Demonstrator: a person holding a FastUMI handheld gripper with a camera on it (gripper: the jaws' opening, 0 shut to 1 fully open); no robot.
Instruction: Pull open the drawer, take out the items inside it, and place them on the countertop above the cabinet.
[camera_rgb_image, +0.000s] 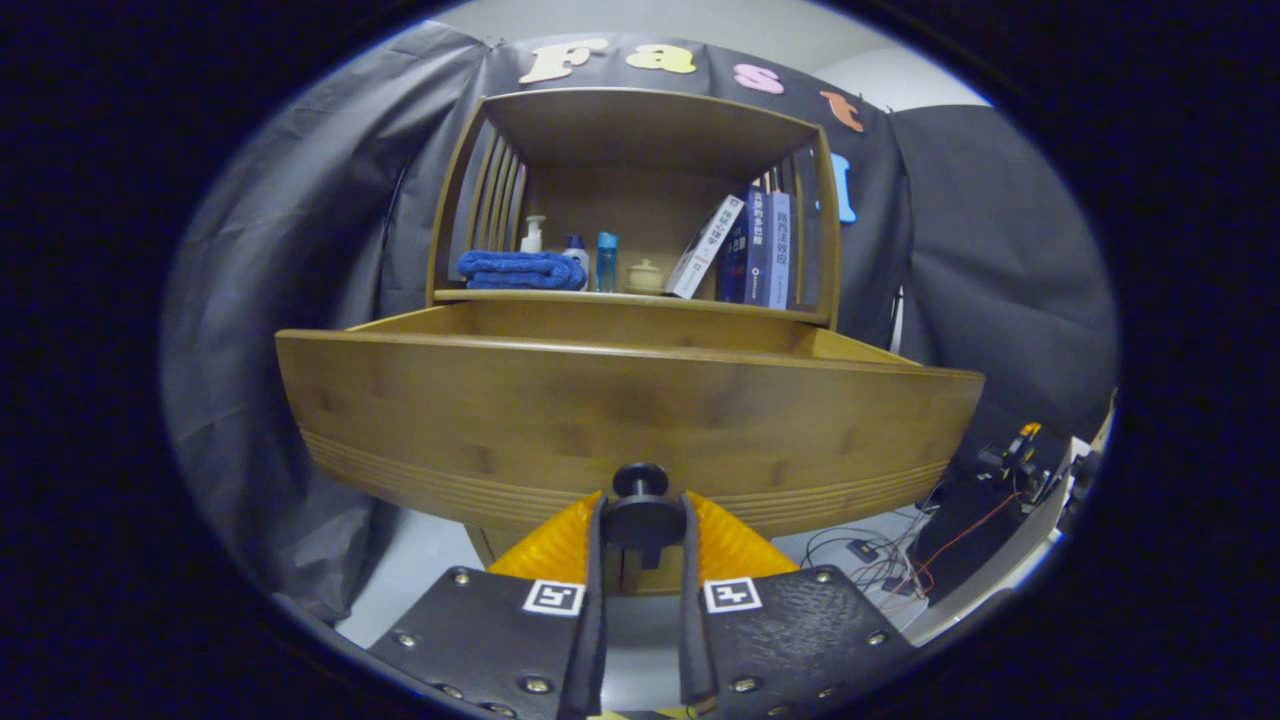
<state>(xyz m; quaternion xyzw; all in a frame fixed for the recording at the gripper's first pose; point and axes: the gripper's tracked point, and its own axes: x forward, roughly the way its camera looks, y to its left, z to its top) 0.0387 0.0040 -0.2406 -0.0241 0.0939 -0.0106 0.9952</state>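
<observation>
Drawer (620, 410) fills mid-frame, pulled well out; my jaws (641, 530) are clamped on its knob (641, 500) at lower centre. Opening looks done, I judge. Next I must let go, rise and reach inside; contents are hidden.

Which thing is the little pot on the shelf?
Find the wooden cabinet and the shelf above its pulled-out drawer, whose knob the fingers grip. The little pot sits mid-shelf between blue bottle and leaning books: short, round, cream, lidded.
</observation>
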